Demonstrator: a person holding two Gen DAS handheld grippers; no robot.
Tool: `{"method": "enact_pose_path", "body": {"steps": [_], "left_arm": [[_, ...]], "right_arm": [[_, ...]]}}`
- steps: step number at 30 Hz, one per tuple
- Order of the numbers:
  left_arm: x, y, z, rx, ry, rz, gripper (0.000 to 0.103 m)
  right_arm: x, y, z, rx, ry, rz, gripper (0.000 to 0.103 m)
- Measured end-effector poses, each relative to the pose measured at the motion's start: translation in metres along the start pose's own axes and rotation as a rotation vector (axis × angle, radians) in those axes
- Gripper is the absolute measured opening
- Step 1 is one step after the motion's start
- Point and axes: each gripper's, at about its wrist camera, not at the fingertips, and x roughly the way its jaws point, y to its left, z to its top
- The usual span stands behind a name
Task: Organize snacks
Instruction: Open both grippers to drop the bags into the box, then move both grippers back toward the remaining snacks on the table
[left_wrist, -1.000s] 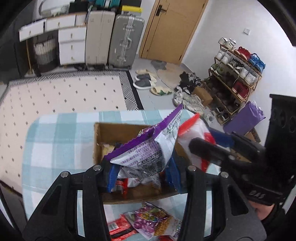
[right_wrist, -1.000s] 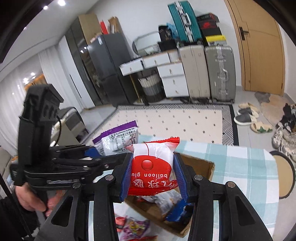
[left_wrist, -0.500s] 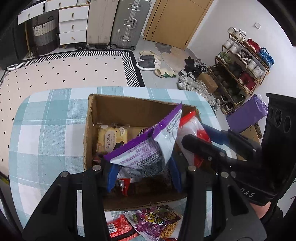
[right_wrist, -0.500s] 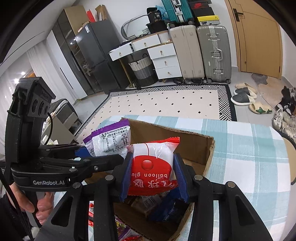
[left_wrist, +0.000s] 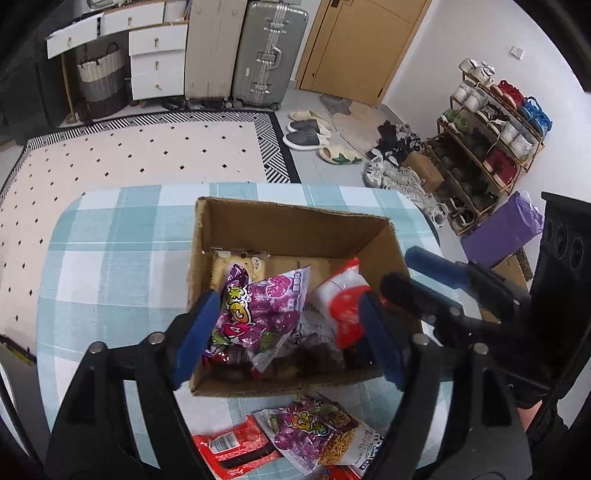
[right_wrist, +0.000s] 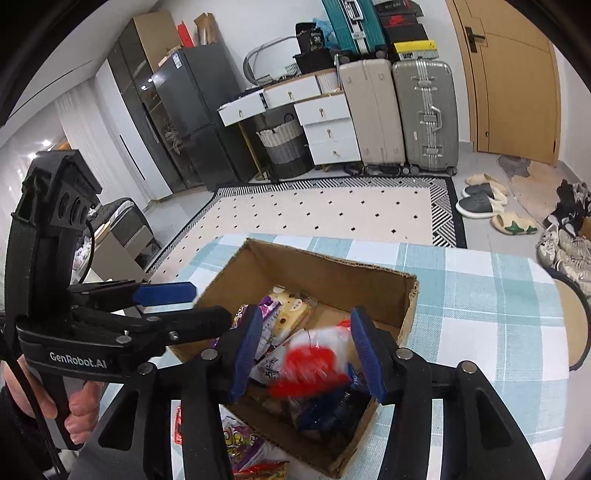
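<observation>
Left wrist view, left to right: a checked teal-and-white cloth (left_wrist: 110, 266) is covering the table; a brown corrugated box (left_wrist: 295, 229) is sitting open on it, its rim rough-cut; the left gripper (left_wrist: 286, 332) is hanging over the box with its jaws opening, blue pads well apart; a glossy purple bag (left_wrist: 258, 314) with cartoon print is lying loose between them inside the box, touching neither pad that I can see; beside it a red-and-white bag (left_wrist: 343, 306) is dropping in, crinkled and shiny; a pale wrapped cake (left_wrist: 240, 264) is lying at the box's far end. In front of the box more packets are waiting on the cloth: a red packet (left_wrist: 229, 446) and another purple packet (left_wrist: 314, 435) showing yellow strips.

Right wrist view, left to right: a hand (right_wrist: 74, 406) is gripping the left tool's handle, which is reading "GenRobot.AI" in white; the right gripper (right_wrist: 306, 350) is standing above the box (right_wrist: 332, 266), jaws opening; the red-and-white bag (right_wrist: 314, 365) is blurring between the pads, apparently free of them; its writing is unreadable here.
</observation>
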Motion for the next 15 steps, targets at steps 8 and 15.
{"method": "enact_pose_path", "body": {"steps": [8, 15], "left_arm": [[-0.075, -0.01, -0.028, 0.066, -0.154, 0.056, 0.079], [-0.143, -0.021, -0.064, 0.094, -0.293, 0.121, 0.083]], "right_arm": [[-0.049, 0.024, -0.005, -0.039, -0.079, 0.006, 0.053], [-0.099, 0.049, -0.025, -0.057, -0.17, 0.033, 0.068]]}}
